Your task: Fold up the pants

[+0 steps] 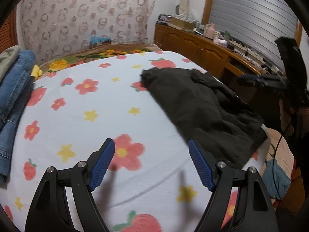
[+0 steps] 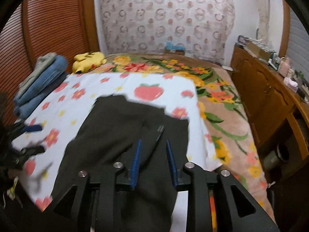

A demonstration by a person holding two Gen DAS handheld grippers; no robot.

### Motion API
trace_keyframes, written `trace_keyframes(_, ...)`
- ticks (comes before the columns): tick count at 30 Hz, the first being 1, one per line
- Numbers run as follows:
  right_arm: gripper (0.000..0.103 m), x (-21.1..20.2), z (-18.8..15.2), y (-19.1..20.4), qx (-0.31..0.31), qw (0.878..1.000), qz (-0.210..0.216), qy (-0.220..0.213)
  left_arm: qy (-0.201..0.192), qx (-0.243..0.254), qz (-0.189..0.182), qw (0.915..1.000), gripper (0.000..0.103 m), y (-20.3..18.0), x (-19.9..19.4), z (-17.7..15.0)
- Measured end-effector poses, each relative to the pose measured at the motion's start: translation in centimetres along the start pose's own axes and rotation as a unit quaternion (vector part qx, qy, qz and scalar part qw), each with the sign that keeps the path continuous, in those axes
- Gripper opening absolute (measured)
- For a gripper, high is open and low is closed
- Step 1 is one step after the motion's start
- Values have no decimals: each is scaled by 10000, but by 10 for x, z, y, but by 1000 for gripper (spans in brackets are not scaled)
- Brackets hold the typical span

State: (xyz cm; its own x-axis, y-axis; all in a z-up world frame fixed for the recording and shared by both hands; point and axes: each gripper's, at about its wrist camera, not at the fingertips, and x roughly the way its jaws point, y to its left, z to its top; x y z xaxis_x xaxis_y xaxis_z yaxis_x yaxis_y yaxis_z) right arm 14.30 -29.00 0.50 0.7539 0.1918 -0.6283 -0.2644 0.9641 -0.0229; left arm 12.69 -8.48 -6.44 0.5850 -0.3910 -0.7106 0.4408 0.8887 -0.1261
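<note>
Left wrist view. Left gripper (image 1: 151, 150): jaws wide apart, nothing between them, over bare flowered sheet (image 1: 92, 104). Black pants (image 1: 202, 108): a bunched, partly folded heap lying to the right, toward the bed's right edge, apart from this gripper. Stacked jeans (image 1: 13, 96) at the far left edge. Wooden cabinet (image 1: 195, 44) beyond the bed, its top crowded. Right gripper (image 1: 270, 81) seen at the far right, blurred.

- Risk, as judged: one corner of the pants lies near the bed edge; a pull toward that side could drag the cloth off the sheet.

Right wrist view. Right gripper (image 2: 153, 150): jaws standing part-open, pads not pressing on cloth; the pants (image 2: 125, 135) lie spread directly beneath and ahead. Yellow plush toy (image 2: 88, 61) and folded jeans (image 2: 40, 81) at the far left; flowered blanket (image 2: 222, 96) to the right of the sheet.

- Risk, as judged: a closing here could pinch one layer only, so the fold slides apart when lifted.
- Risk, as judged: the frame is blurred, so the hem line cannot be read; a misjudged edge would give a crooked fold.
- Risk, as judged: the sheet could be caught along with the pants.
</note>
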Motion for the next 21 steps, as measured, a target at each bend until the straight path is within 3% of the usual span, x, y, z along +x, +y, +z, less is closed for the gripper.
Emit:
trace_keyframes(5, 30, -23, -37, 8, -22, 9997, 143, 197, 4, 110, -192, 9998, 79, -22, -2, -5)
trace_keyframes(9, 30, -35, -53, -6, 26, 9996, -19, 281, 146, 296, -273, 9991, 79, -41, 3, -10)
trace_keyframes(15, 30, -38, -61, -20, 207, 9986, -188, 440, 325, 434, -287, 9981, 79, -51, 12, -12)
trace_keyframes(21, 30, -38, -61, -18, 387, 9980, -165, 475, 256, 390, -411, 9981, 79, -54, 2, -15)
